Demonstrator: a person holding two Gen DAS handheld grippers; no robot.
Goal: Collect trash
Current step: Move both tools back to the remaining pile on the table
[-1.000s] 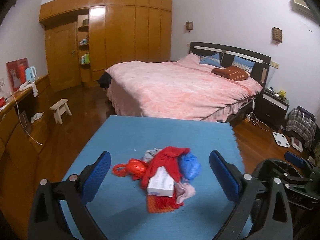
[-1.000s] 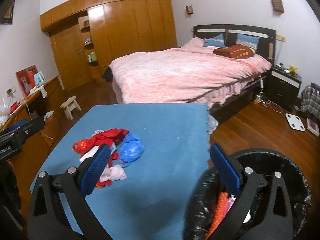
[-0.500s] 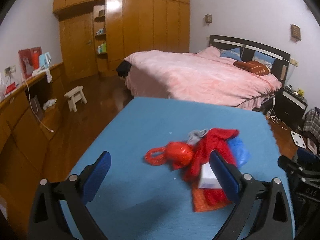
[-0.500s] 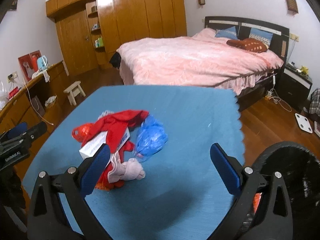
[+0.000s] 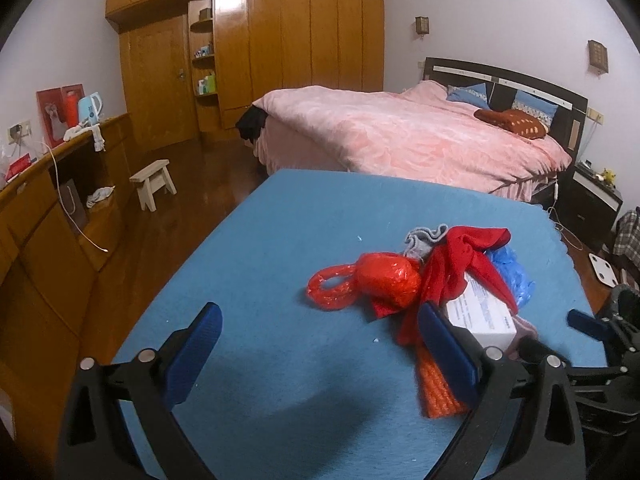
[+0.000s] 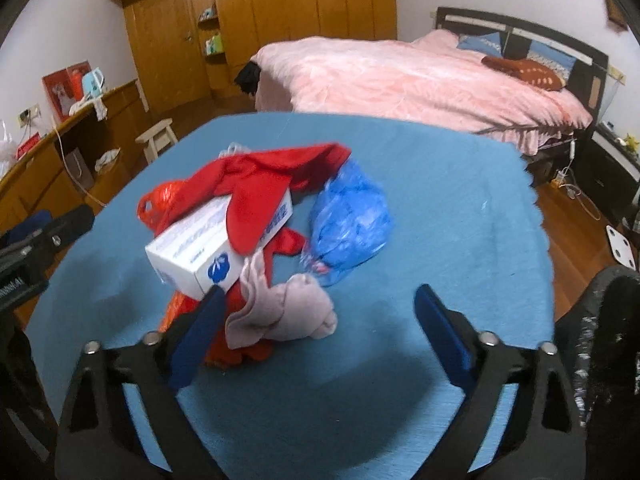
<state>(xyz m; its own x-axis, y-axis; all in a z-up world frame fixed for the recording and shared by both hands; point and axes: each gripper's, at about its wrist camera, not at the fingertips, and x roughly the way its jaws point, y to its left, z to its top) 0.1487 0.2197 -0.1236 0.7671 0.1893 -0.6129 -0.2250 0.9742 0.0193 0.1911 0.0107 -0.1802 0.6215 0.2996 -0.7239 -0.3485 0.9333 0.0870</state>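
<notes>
A heap of trash lies on the blue table (image 5: 280,240): a red plastic bag (image 5: 384,284), a red cloth (image 6: 272,176), a white box (image 6: 208,240), a crumpled blue bag (image 6: 352,220), a pale pink sock (image 6: 288,312) and an orange net (image 5: 436,392). My left gripper (image 5: 320,344) is open, low over the table, its right finger beside the box and orange net. My right gripper (image 6: 320,320) hangs just before the pink sock; its jaws are closing and the pads touch nothing. The black-lined bin (image 6: 600,340) shows at the right edge.
A bed with a pink cover (image 5: 400,132) stands beyond the table. A wooden wardrobe (image 5: 280,48) fills the back wall, a low wooden counter (image 5: 48,200) runs along the left, and a small white stool (image 5: 154,184) stands on the wooden floor.
Both grippers have dropped toward the table and closed in on the heap. The right view swung left from the bin to the trash, and its fingers now stand slightly narrower.
</notes>
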